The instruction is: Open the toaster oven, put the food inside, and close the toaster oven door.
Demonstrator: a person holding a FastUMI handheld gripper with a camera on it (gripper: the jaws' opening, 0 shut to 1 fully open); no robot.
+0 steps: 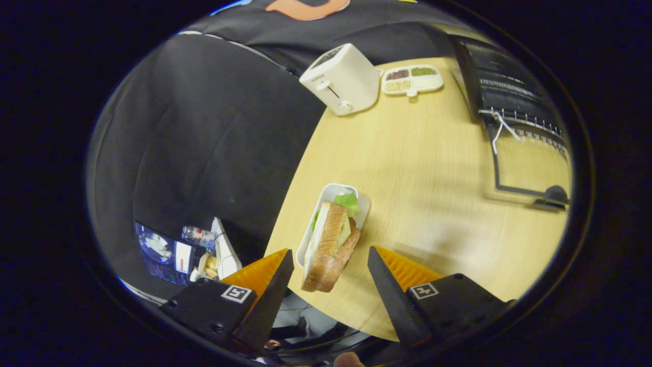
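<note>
Counter (417, 168): pale wood, rounded edge, largest item, carrying everything below. Toaster oven (514, 92): dark body at the counter's far side, well beyond the right finger; door (530, 168) already let down flat onto the counter, glass pane in a dark frame, handle at its near edge; wire rack visible at the mouth, with a white tie on it. Toaster (342, 79): white, two-slot type, far corner of the counter, well apart from the food. Divided dish (411, 80): white, compartments of dark, green and pale grains, just beside the toaster. Tray (332, 196): small, white, oblong, near the counter's edge, holding the sandwich. Sandwich (331, 244): toasted bread with green leaf filling, standing on edge in the tray, its near end overhanging toward the fingers. Gripper (331, 285): fingers spread wide, orange-faced, clamped on nothing; sandwich's near end sitting between the fingertips, touching neither. Key relation: sandwich just ahead and slightly left of centre, long axis running roughly along the fingers' line and leaning a little right at the far end; bread faces turned toward the two fingers. Judged stage: door open, food not yet grasped; short advance, then closing across the bread faces, then carry rightward to the oven.
</note>
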